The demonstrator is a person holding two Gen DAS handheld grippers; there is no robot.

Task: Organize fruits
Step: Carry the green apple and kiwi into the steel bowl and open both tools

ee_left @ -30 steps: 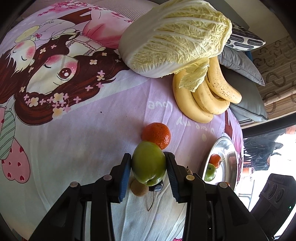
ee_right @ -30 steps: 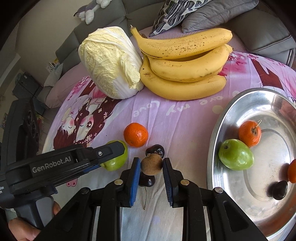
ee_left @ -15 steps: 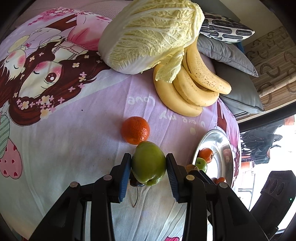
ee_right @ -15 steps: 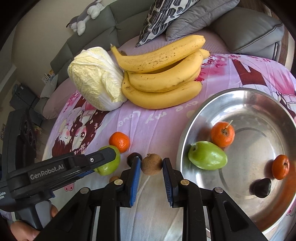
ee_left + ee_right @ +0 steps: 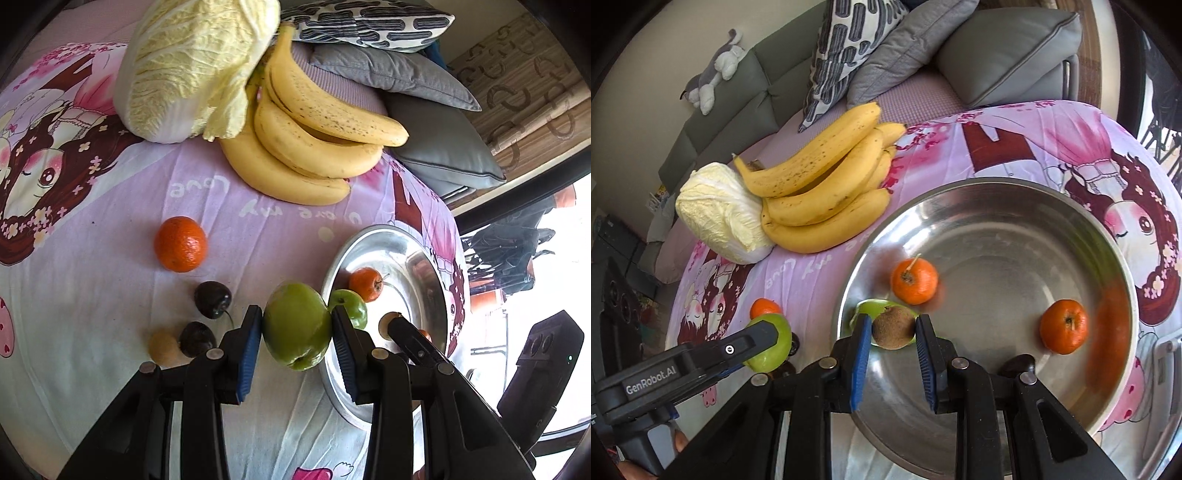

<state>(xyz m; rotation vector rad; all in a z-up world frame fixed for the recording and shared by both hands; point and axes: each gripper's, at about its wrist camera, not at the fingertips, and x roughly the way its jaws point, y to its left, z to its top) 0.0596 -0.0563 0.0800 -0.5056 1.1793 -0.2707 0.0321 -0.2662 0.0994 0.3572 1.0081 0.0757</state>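
My left gripper (image 5: 297,334) is shut on a green apple (image 5: 296,329), held above the cloth just left of the steel bowl (image 5: 428,266). My right gripper (image 5: 892,330) is shut on a small brown kiwi (image 5: 893,326), hanging over the left part of the steel bowl (image 5: 1015,221). Inside the bowl lie two oranges (image 5: 914,280) (image 5: 1063,326), a green apple (image 5: 866,308) partly hidden behind the kiwi, and a dark fruit (image 5: 1019,363). On the cloth lie an orange (image 5: 180,243), two dark fruits (image 5: 213,299) (image 5: 195,338) and a brown kiwi (image 5: 164,347).
A bunch of bananas (image 5: 306,147) and a napa cabbage (image 5: 192,66) lie at the back of the cloth-covered table. Grey and patterned cushions (image 5: 1004,51) sit on the sofa behind. The table edge drops off to the right of the bowl.
Both grippers have moved right toward the bowl with their fruit. The right gripper with the kiwi now hangs over the bowl; the left one with the apple has reached the bowl's left rim.
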